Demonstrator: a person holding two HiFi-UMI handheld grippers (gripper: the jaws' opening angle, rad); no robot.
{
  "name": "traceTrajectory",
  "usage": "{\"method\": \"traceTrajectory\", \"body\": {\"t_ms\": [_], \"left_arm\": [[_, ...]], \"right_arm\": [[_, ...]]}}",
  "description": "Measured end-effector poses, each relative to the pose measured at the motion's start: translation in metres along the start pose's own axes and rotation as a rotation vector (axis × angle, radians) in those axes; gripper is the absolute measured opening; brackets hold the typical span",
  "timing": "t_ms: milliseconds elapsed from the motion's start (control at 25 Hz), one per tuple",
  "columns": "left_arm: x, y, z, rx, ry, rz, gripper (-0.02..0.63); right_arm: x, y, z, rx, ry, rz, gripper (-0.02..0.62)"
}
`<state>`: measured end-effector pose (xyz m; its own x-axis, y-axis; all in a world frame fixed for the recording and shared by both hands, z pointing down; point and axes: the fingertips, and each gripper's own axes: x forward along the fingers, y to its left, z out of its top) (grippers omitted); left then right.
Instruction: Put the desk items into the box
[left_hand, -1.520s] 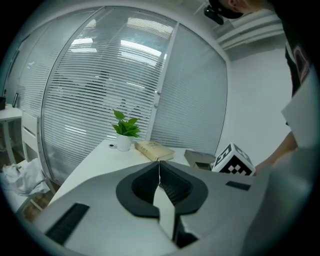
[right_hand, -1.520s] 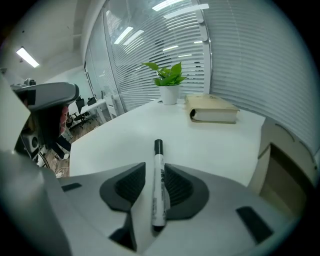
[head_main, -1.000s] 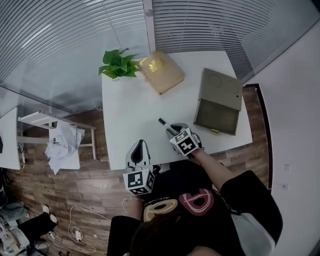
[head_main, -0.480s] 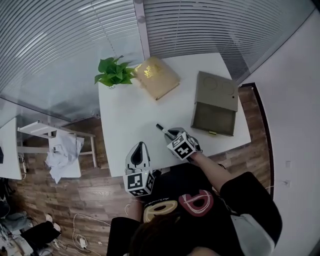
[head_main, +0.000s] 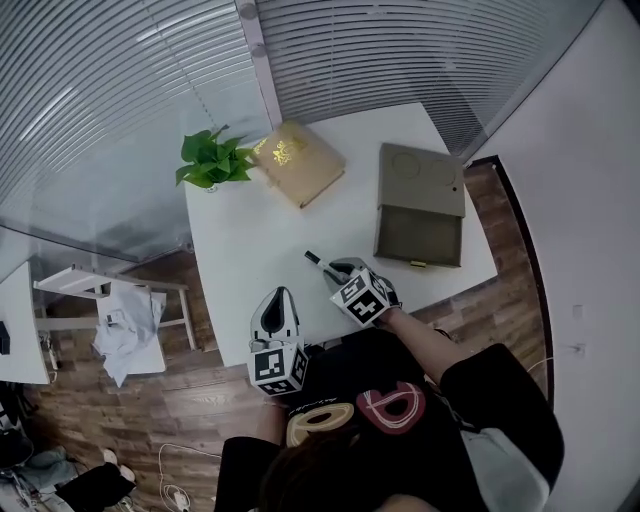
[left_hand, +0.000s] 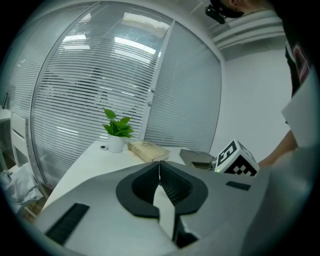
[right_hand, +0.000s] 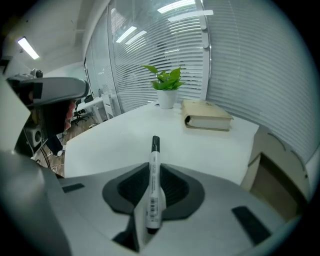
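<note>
The right gripper's (head_main: 337, 270) jaws had just been closing and now pinched the marker (right_hand: 153, 165) by its barrel, black cap pointing out ahead over the white desk (head_main: 250, 240); apart from that, neither gripper had shifted along the near edge. The box (head_main: 417, 236) sat open at the desk's right side with its lid (head_main: 424, 172) folded back, and its inside showed only bare brown card. A book (head_main: 298, 163) and a potted plant (head_main: 208, 160) stood at the far edge, well apart from the box. The right gripper tilted steeply down, while the left gripper (head_main: 279, 296), nearly level, hung off the desk's near edge with its jaws pressed together on nothing
</note>
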<state>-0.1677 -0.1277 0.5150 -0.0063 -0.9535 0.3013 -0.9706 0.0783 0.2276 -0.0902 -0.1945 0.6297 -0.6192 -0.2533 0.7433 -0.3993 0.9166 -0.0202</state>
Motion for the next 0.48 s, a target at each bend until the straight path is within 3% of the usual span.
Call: {"method": "traceTrajectory", "body": {"t_ms": [480], "left_arm": [[0.011, -0.022, 0.001, 0.024, 0.002, -0.082, 0.017]], "right_arm": [[-0.040, -0.023, 0.015, 0.086, -0.093, -0.076, 0.075]]}}
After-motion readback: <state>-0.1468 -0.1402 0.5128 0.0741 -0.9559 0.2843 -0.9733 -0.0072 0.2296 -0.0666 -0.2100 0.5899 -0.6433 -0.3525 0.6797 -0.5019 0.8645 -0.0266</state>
